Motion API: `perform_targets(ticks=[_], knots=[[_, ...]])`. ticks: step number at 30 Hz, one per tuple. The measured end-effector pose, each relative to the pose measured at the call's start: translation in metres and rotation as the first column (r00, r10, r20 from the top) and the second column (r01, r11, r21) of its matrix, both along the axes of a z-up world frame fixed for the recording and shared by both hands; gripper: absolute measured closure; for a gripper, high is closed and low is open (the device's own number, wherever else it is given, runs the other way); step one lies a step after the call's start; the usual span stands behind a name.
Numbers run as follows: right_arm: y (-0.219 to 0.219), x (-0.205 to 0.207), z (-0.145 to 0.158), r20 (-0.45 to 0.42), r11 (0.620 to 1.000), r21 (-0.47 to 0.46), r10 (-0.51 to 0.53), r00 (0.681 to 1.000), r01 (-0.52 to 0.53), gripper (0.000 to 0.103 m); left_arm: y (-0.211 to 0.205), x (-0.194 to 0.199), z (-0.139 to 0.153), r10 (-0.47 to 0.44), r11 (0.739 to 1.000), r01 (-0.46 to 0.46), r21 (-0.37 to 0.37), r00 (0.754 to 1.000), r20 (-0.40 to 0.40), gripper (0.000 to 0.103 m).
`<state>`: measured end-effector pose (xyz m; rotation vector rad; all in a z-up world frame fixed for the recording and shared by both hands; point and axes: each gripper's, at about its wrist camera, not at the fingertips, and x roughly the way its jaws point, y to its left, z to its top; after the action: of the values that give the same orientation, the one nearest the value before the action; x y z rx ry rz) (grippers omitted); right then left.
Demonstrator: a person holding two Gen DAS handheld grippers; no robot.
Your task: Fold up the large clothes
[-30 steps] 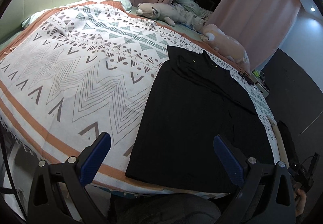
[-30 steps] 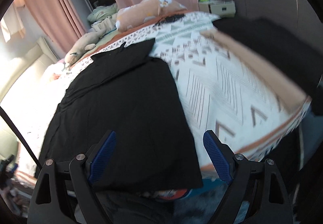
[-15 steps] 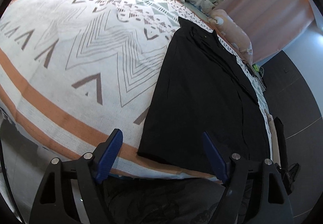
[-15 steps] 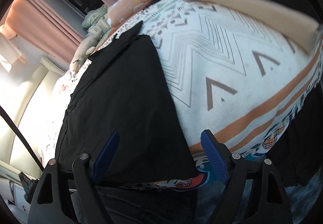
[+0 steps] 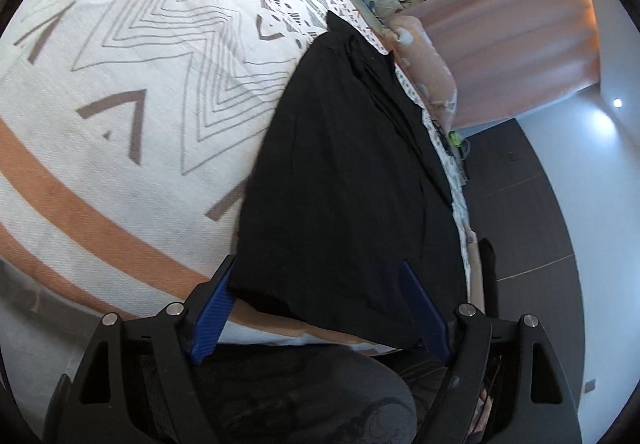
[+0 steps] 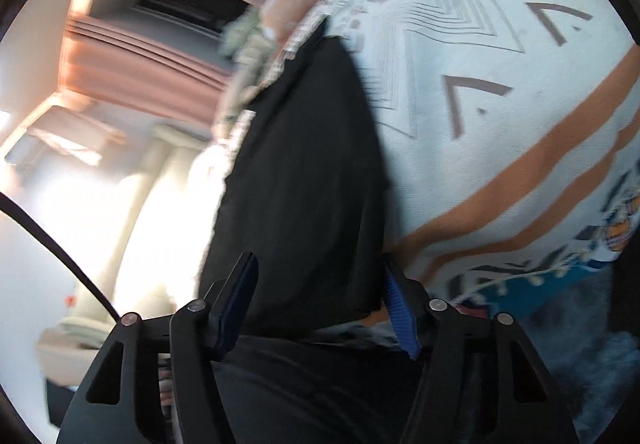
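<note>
Black garment point(image 5: 352, 172): lying flat on the patterned bedspread point(image 5: 120, 92), near hem at the bed's edge. Left gripper point(image 5: 320, 308): jaws standing apart, straddling the hem's left corner. Right gripper point(image 6: 320, 304): jaws just closing, hem's right corner between them, pads not yet pressing. Plush toys point(image 5: 424, 56), pink curtain point(image 5: 512, 40) sitting beyond.

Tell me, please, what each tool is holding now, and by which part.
Nothing is held yet. The left tool and right tool each straddle a near corner of the black garment, jaws just closing but not pressing.
</note>
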<state>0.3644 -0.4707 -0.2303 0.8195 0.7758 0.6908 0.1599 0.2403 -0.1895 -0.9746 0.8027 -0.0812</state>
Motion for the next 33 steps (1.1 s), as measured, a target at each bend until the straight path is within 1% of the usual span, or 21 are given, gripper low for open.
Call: perform_targets(ticks=[2,5,10,11,12,13,14,15,16,18,19,20,21,22,23,24,26,31,33], knots=[[-0.006,0.001,0.001,0.022,1.000,0.005,-0.011,1.000,0.011,0.044,0.001,0.003,-0.001,0.002,1.000,-0.002,-0.020,1.000,0.003,0.022],[-0.011,0.008,-0.006,-0.022,0.998,-0.047,-0.039,0.999,0.038,0.044,0.000,0.005,-0.001,0.007,1.000,-0.007,-0.006,1.000,-0.002,0.022],[-0.010,0.013,-0.009,-0.022,0.998,-0.051,-0.022,1.000,0.021,0.044,0.000,0.012,-0.006,0.023,0.999,-0.023,-0.024,1.000,-0.005,0.022],[-0.008,0.013,-0.009,-0.022,0.999,-0.045,-0.016,1.000,0.015,0.049,0.001,0.014,-0.006,0.028,0.999,-0.028,-0.032,1.000,-0.003,0.022],[-0.006,0.014,-0.007,-0.017,0.998,-0.054,-0.013,1.000,0.012,0.056,0.001,0.014,-0.007,0.034,0.999,-0.034,-0.040,0.999,-0.003,0.023],[-0.004,0.012,-0.006,-0.008,0.998,-0.063,-0.015,1.000,0.015,0.061,0.002,0.016,-0.008,0.043,0.998,-0.044,-0.047,0.999,-0.008,0.027],[-0.004,0.011,-0.003,0.001,0.998,-0.057,-0.017,1.000,0.017,0.076,0.002,0.016,-0.008,0.048,0.998,-0.049,-0.046,0.999,-0.018,0.032],[-0.006,0.012,-0.002,0.000,0.999,-0.044,-0.020,1.000,0.020,0.087,0.003,0.016,-0.008,0.048,0.998,-0.049,-0.044,0.999,-0.026,0.033],[-0.007,0.012,-0.003,-0.001,0.999,-0.038,-0.029,1.000,0.029,0.090,0.003,0.015,-0.008,0.046,0.998,-0.047,-0.045,0.999,-0.028,0.037],[-0.007,0.007,-0.009,0.011,0.999,-0.028,-0.041,0.999,0.041,0.097,0.003,0.012,-0.010,0.038,0.998,-0.040,-0.053,0.999,-0.029,0.039],[-0.009,0.004,-0.003,0.027,0.999,-0.020,-0.047,0.999,0.048,0.098,0.002,0.010,-0.010,0.037,0.998,-0.038,-0.052,0.999,-0.027,0.042],[-0.005,0.002,-0.004,0.041,0.998,-0.016,-0.053,0.998,0.053,0.101,0.001,0.010,-0.011,0.039,0.998,-0.040,-0.045,0.999,-0.030,0.047],[-0.005,-0.002,0.000,0.055,0.998,-0.006,-0.058,0.997,0.059,0.102,0.001,0.011,-0.011,0.043,0.998,-0.044,-0.035,0.998,-0.038,0.052],[-0.008,-0.005,0.008,0.069,0.998,0.015,-0.066,0.995,0.065,0.102,0.002,0.013,-0.012,0.047,0.999,-0.048,-0.022,0.997,-0.055,0.067],[-0.011,-0.007,0.013,0.076,0.997,0.029,-0.071,0.995,0.069,0.102,0.003,0.016,-0.011,0.056,0.998,-0.056,-0.004,0.996,-0.074,0.085],[-0.013,-0.009,0.022,0.083,0.996,0.043,-0.076,0.994,0.073,0.102,0.004,0.017,-0.009,0.071,0.997,-0.070,0.016,0.994,-0.087,0.091],[-0.010,-0.011,0.036,0.095,0.996,0.047,-0.081,0.992,0.077,0.102,0.005,0.016,-0.001,0.086,0.996,-0.085,0.018,0.994,-0.060,0.096],[0.000,-0.027,0.077,0.147,0.996,0.041,-0.079,0.986,0.074,0.102,0.003,0.004,0.039,0.109,0.992,-0.111,0.068,0.994,0.022,0.098],[-0.004,-0.037,0.084,0.159,0.996,0.043,-0.079,0.984,0.073,0.102,0.005,-0.004,0.053,0.121,0.989,-0.125,0.073,0.991,0.054,0.098]])
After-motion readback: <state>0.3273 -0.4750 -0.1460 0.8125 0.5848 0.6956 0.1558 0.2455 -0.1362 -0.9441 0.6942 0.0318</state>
